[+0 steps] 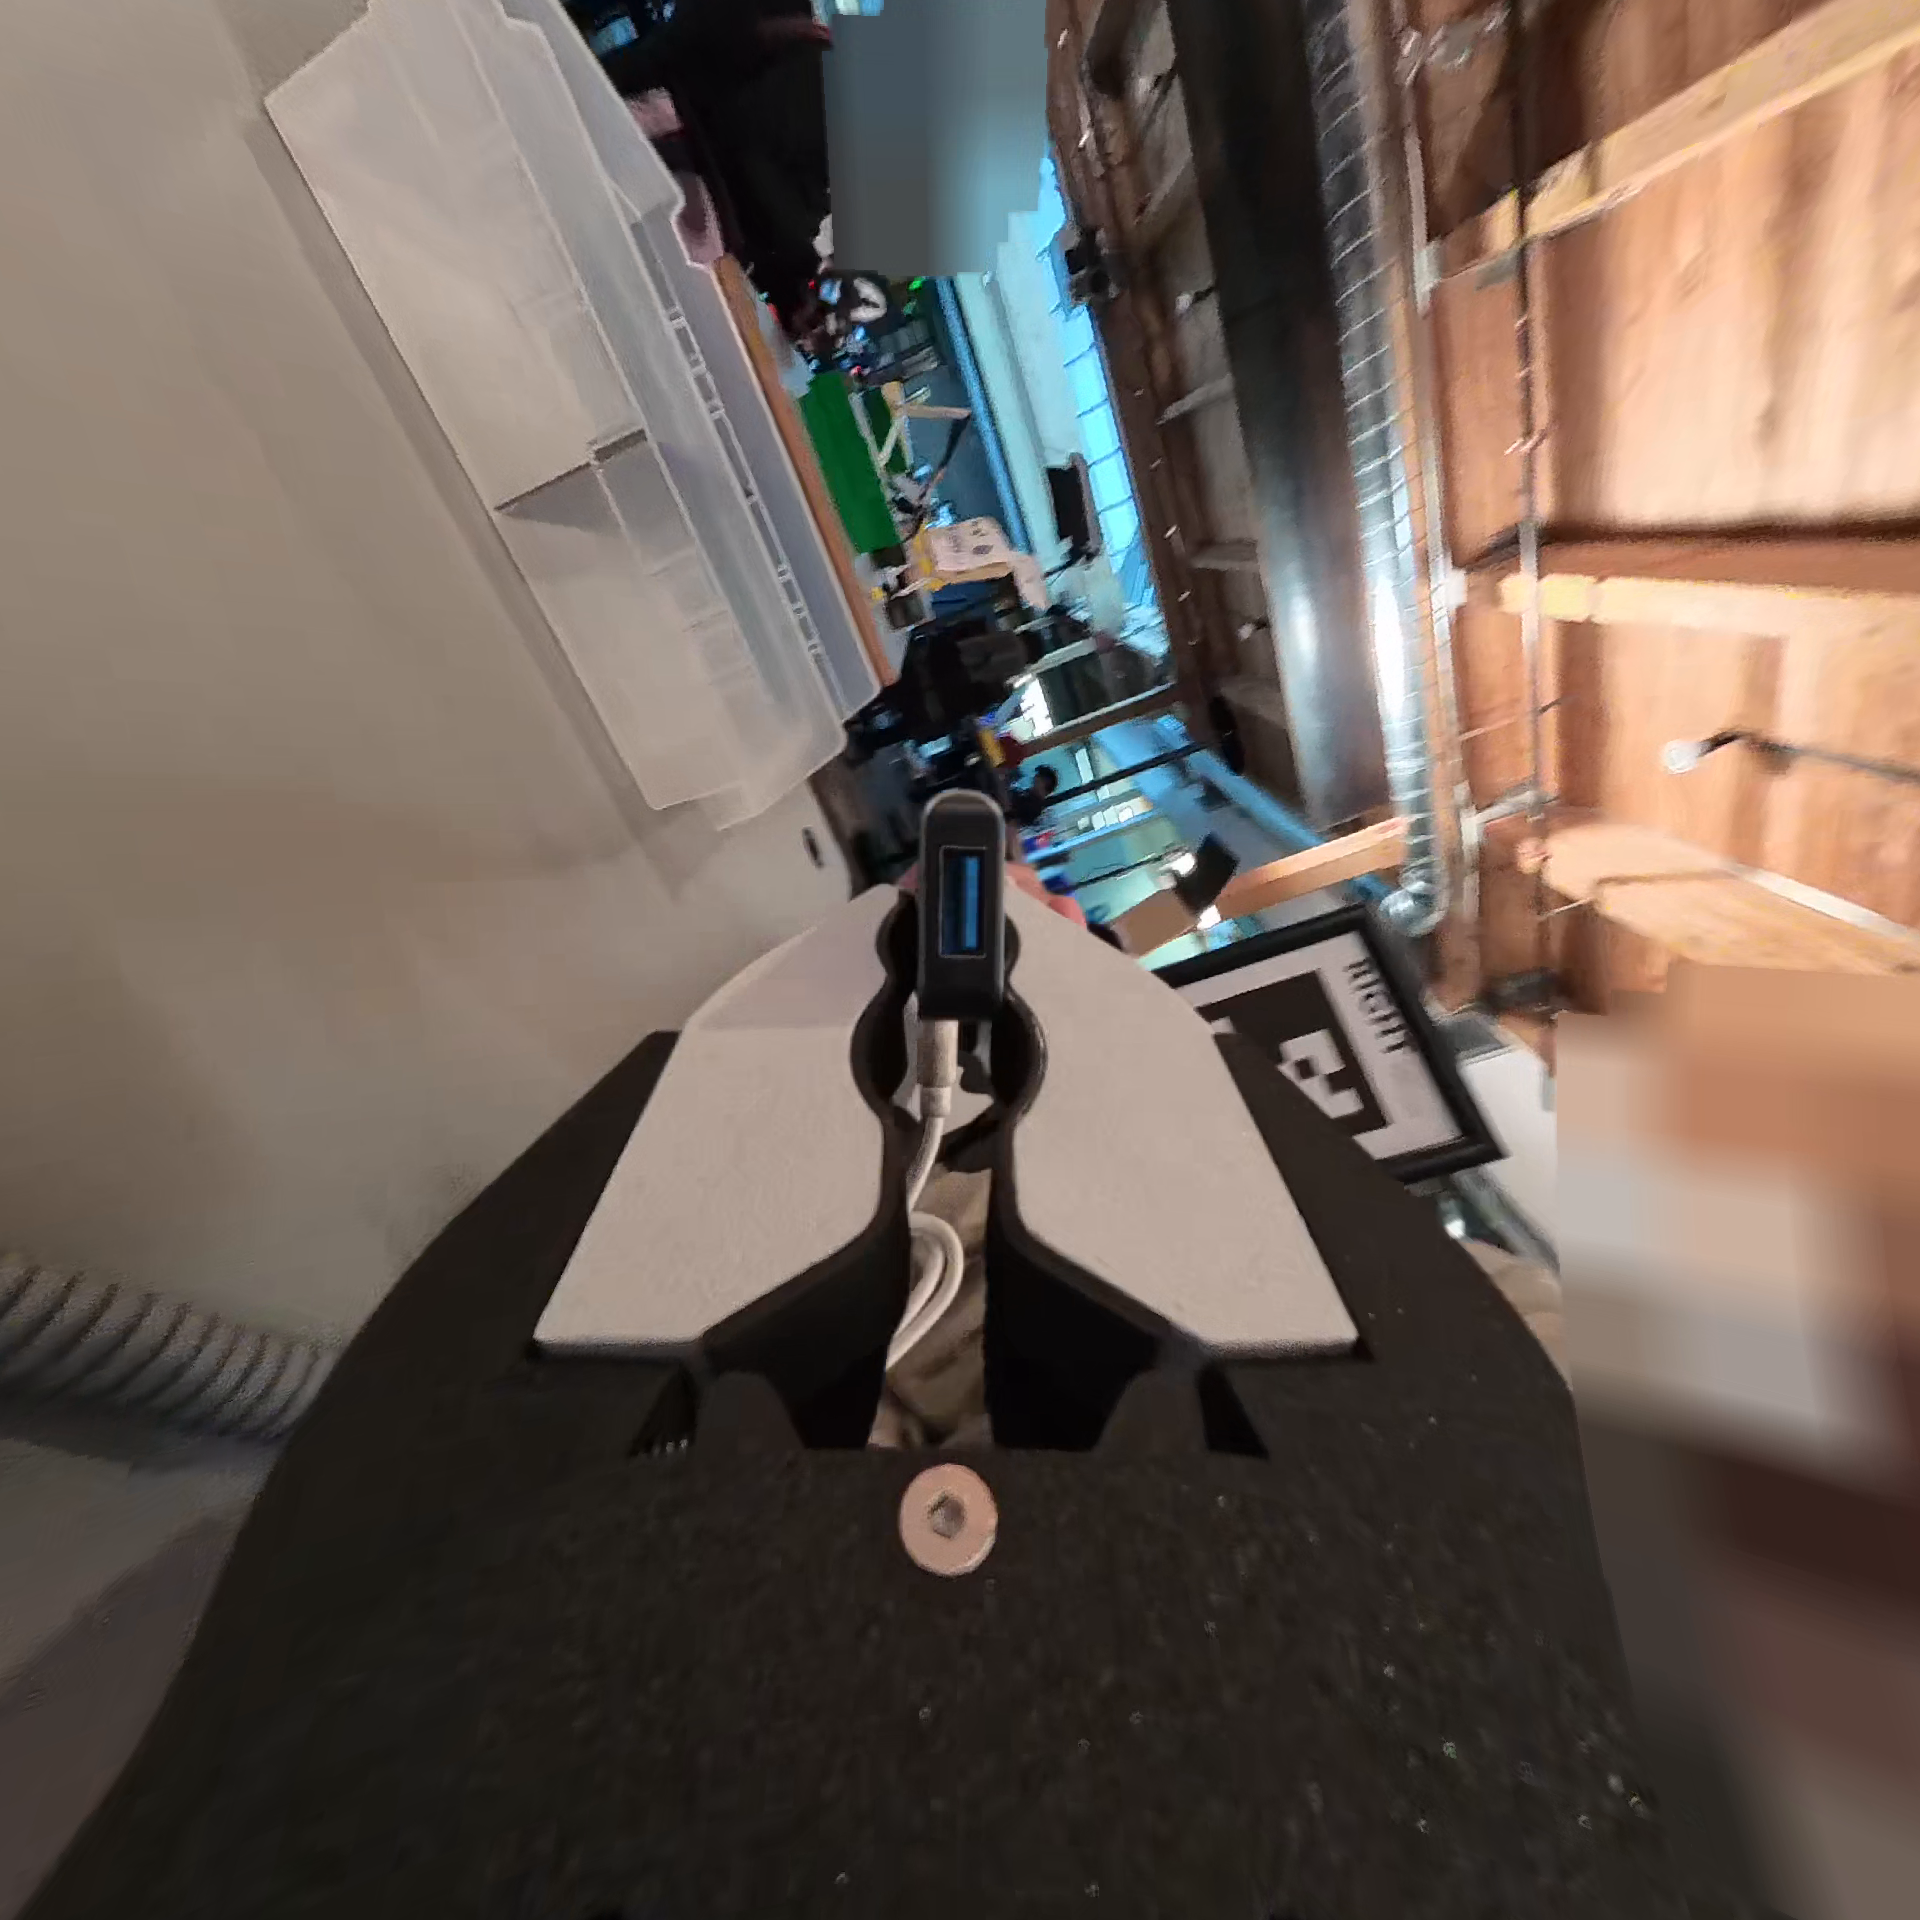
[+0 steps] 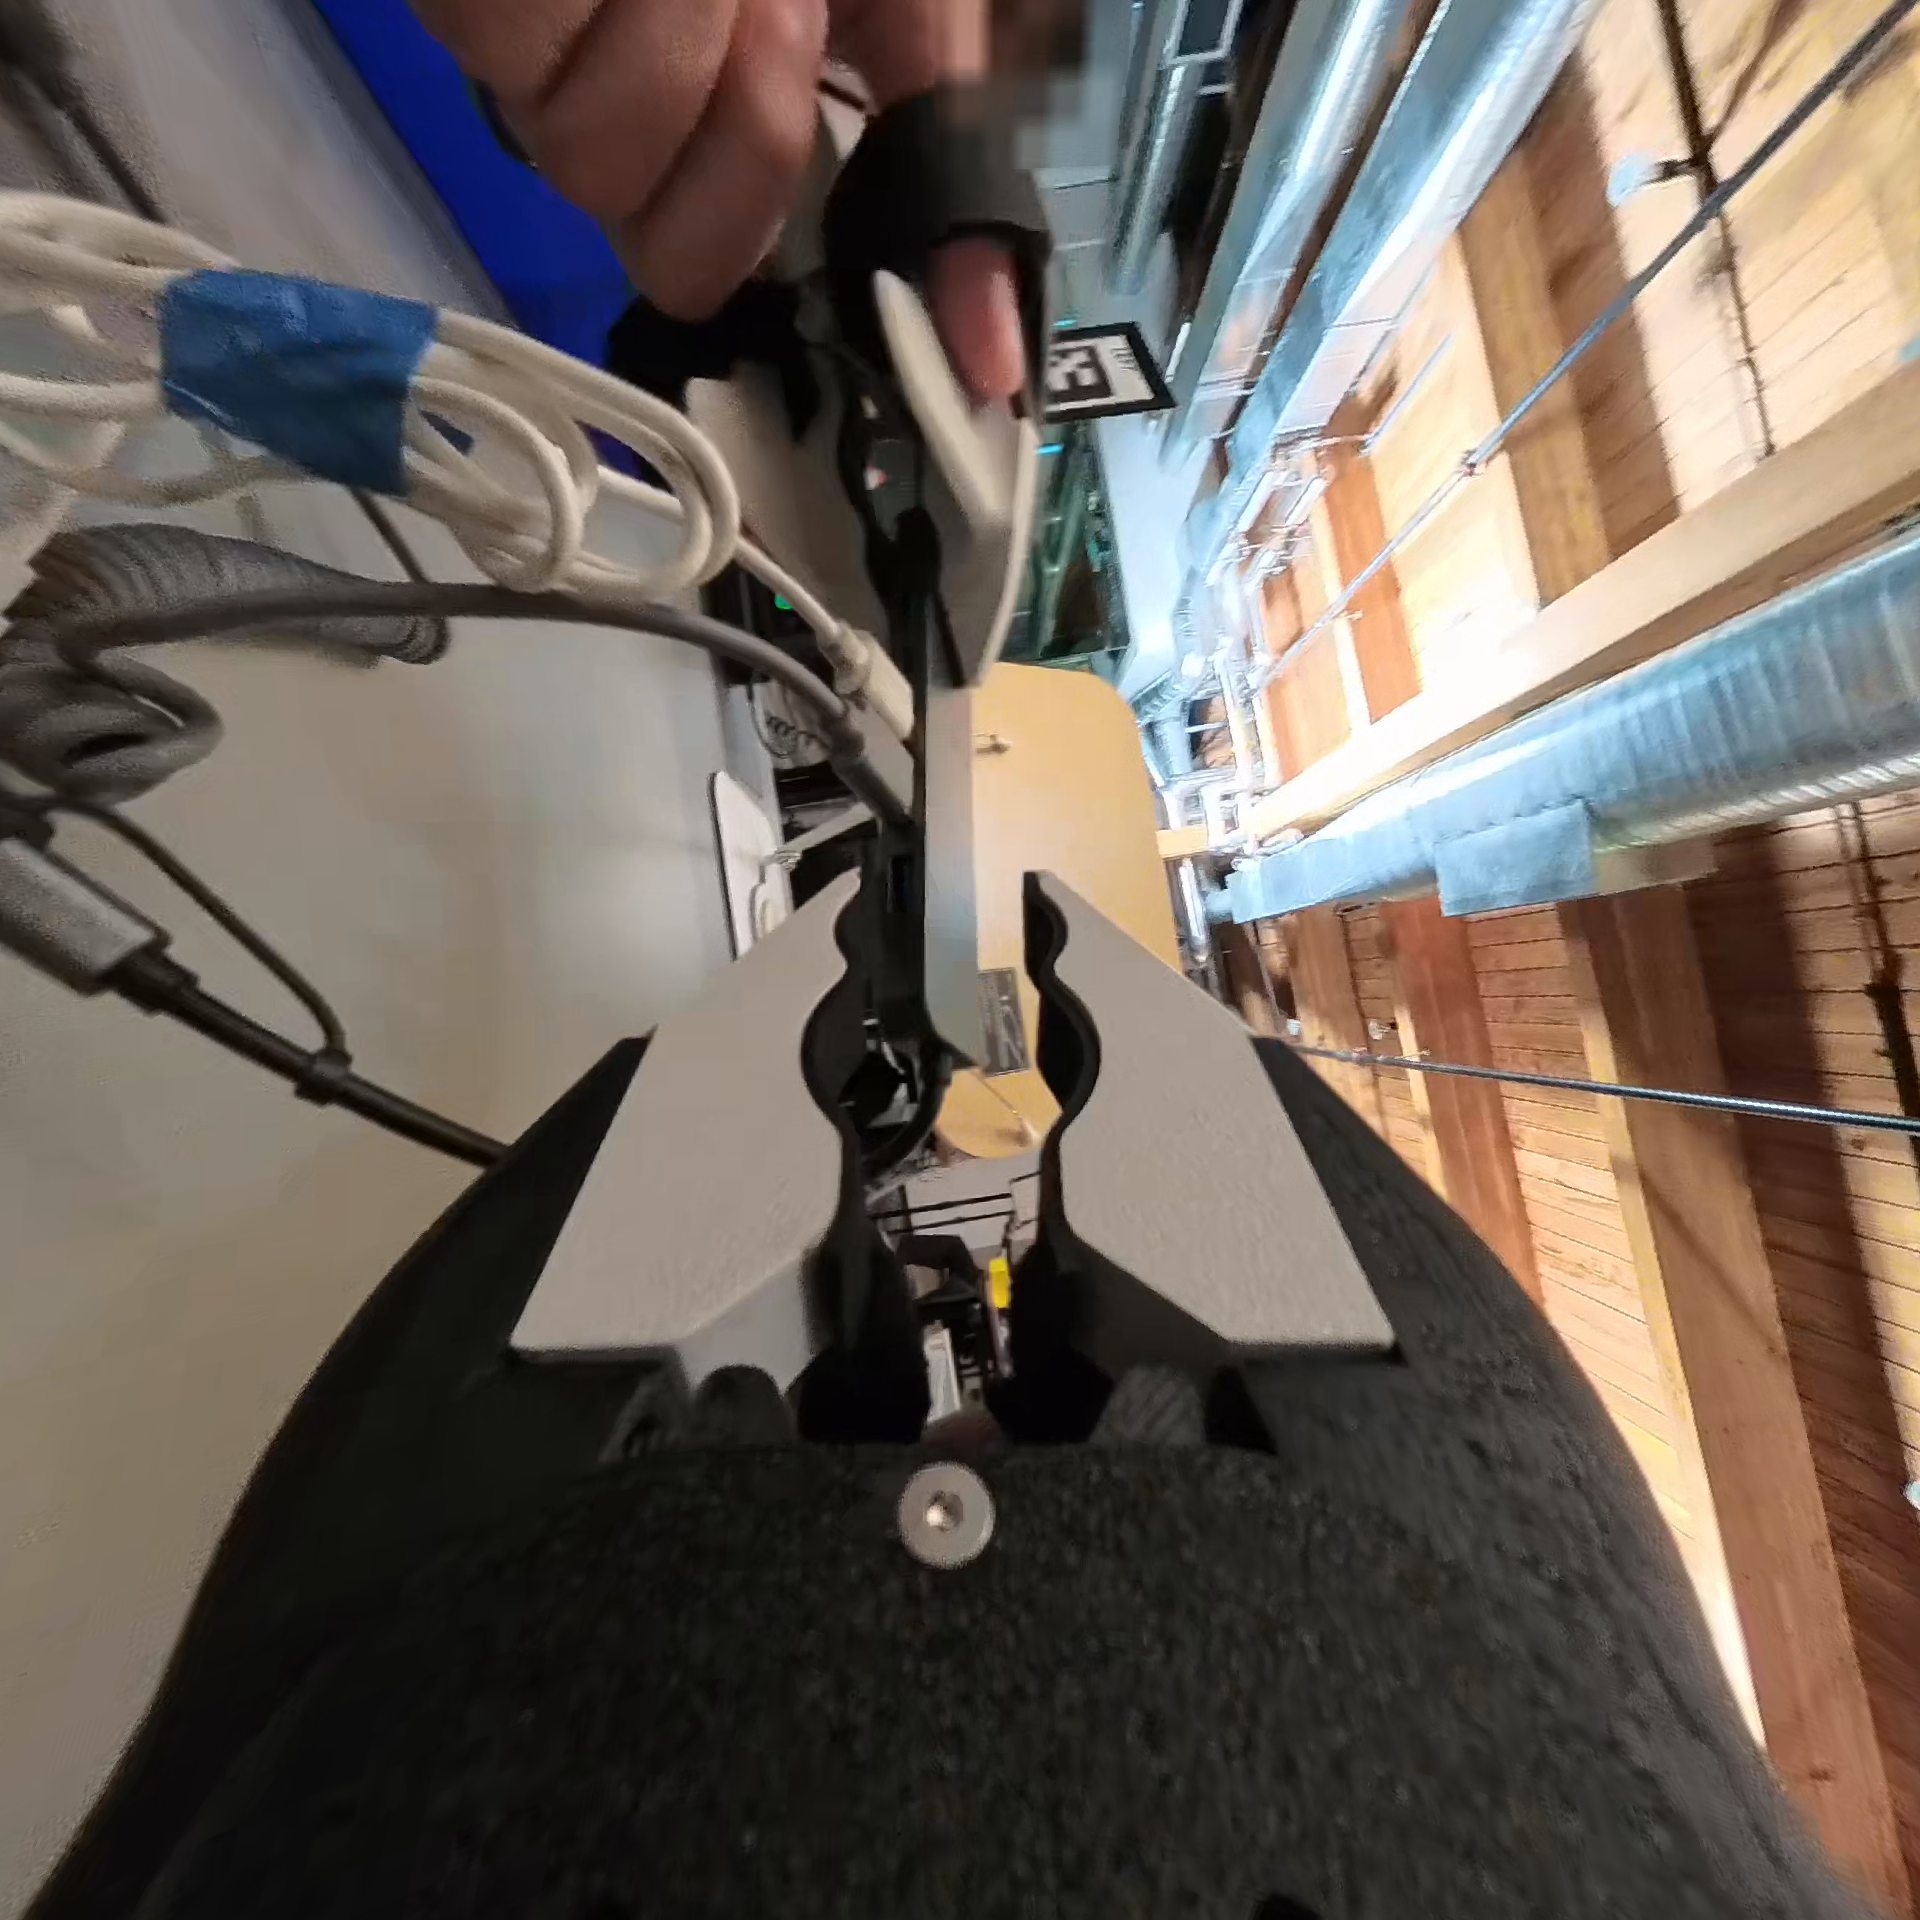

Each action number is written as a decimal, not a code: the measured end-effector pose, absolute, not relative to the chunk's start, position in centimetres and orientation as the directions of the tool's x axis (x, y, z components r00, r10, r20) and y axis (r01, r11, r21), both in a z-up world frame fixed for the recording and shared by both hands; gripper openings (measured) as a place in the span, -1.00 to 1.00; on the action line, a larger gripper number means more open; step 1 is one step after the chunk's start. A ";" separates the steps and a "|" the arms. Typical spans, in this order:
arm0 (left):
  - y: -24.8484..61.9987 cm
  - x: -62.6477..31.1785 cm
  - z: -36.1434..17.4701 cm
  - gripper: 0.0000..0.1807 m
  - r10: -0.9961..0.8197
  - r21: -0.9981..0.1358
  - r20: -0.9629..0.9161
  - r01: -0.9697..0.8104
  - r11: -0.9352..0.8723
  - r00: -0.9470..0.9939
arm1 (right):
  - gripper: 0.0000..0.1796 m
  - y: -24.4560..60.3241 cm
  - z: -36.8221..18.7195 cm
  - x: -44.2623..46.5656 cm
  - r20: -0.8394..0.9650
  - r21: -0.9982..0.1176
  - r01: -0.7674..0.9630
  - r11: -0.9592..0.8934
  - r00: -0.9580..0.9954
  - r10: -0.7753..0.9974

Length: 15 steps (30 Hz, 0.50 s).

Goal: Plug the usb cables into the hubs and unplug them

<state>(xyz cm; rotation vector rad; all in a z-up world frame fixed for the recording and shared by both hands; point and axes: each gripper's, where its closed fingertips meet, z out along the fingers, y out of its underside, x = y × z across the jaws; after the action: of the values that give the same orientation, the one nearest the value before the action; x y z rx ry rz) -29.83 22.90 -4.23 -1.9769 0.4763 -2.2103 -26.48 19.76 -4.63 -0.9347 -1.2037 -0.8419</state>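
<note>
In the left wrist view my left gripper is shut on a dark USB hub, whose end with a blue port faces the camera. A white cable runs from the hub back between the fingers. In the right wrist view the same hub is a thin grey slab, held from above by the left gripper and a hand. My right gripper is open, with its jaws on either side of the hub's lower end. A white plug and a dark cable meet the hub's left edge.
A bundle of white cables with blue tape and a grey braided cable hang at the left. Clear plastic bins stand on the white table, near a grey ribbed hose. Both views are rolled sideways. One gripper's finger ends stand about 5 cm off the other's.
</note>
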 end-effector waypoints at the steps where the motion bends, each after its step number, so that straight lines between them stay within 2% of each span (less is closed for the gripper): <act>1: 23.2 -29.9 -4.2 -0.88 -0.277 -0.291 0.951 -0.090 -0.953 -0.138 | -0.69 19.8 -4.4 -26.3 0.983 -0.128 0.914 0.384 0.167 -0.070; 5: 24.8 -30.2 -4.5 -0.88 -0.224 -0.224 0.967 0.009 -0.974 -0.124 | -0.69 18.5 -4.3 -27.7 0.979 -0.124 0.900 0.418 0.179 -0.095; 7: 25.8 -30.7 -4.3 -0.88 -0.224 -0.220 0.967 0.050 -0.974 -0.125 | -0.69 17.8 -2.8 -27.2 0.944 -0.283 0.847 0.449 0.330 -0.027; 11: 25.8 -31.6 -3.6 -0.88 -0.219 -0.216 0.963 0.032 -0.976 -0.156 | -0.55 19.6 -0.3 -20.9 0.747 -0.654 0.671 0.351 0.645 0.160; 13: 25.1 -31.7 -3.0 -0.88 -0.213 -0.219 0.959 -0.011 -0.976 -0.187 | -0.54 20.6 -1.0 -18.4 0.617 -0.785 0.563 0.258 0.742 0.260; 15: 24.5 -31.8 -2.5 -0.89 -0.222 -0.234 0.954 -0.040 -0.971 -0.200 | -0.55 21.0 -2.0 -17.8 0.504 -0.863 0.468 0.190 0.789 0.350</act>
<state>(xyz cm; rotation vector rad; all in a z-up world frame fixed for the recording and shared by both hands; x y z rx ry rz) -31.82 24.53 -2.49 -1.9066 0.3147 -2.3246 -17.84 21.01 -1.98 -1.4145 -0.7167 -0.0934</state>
